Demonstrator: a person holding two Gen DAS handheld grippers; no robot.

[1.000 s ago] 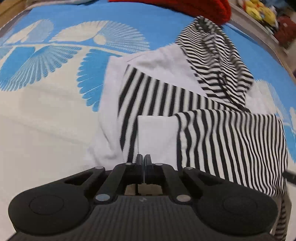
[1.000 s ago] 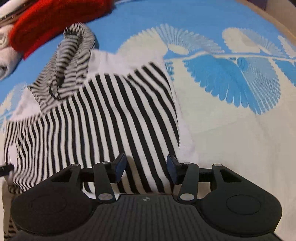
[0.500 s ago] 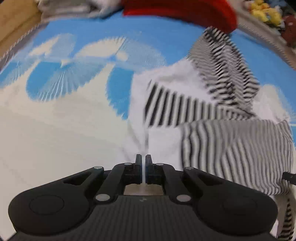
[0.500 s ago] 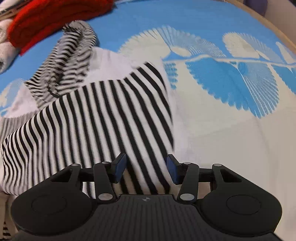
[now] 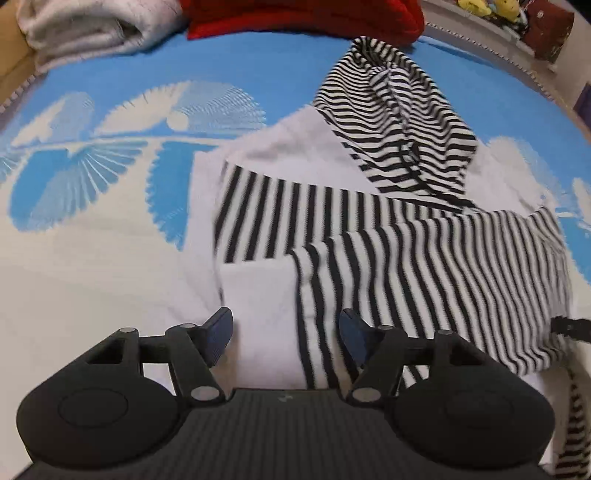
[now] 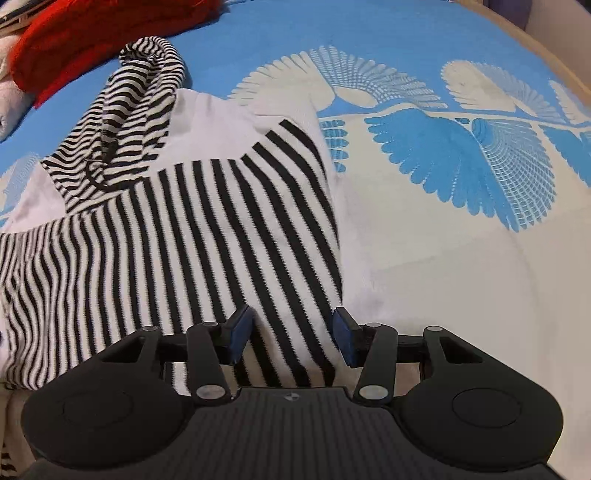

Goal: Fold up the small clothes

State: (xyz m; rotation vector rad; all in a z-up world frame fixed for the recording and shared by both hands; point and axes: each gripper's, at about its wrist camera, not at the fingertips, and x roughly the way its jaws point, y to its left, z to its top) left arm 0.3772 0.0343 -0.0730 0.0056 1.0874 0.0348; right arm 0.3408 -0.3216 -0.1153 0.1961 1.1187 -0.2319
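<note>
A small white hooded top with black stripes (image 5: 388,236) lies partly folded on the blue and white patterned cover (image 5: 92,266). Its striped hood (image 5: 391,122) points to the far side. My left gripper (image 5: 286,334) is open over the near white edge of the top, holding nothing. In the right wrist view the same top (image 6: 207,236) lies left of centre, hood (image 6: 136,107) at the upper left. My right gripper (image 6: 291,334) is open over the near striped edge, holding nothing.
A red garment (image 5: 306,14) and a folded grey-white cloth (image 5: 92,29) lie at the far edge of the cover. The red garment also shows in the right wrist view (image 6: 103,33). Coloured toys (image 5: 491,7) sit beyond the cover's far right edge.
My left gripper was shut on the top's near white edge and has opened, letting it go. The right gripper stayed open and both views shifted slightly back.
</note>
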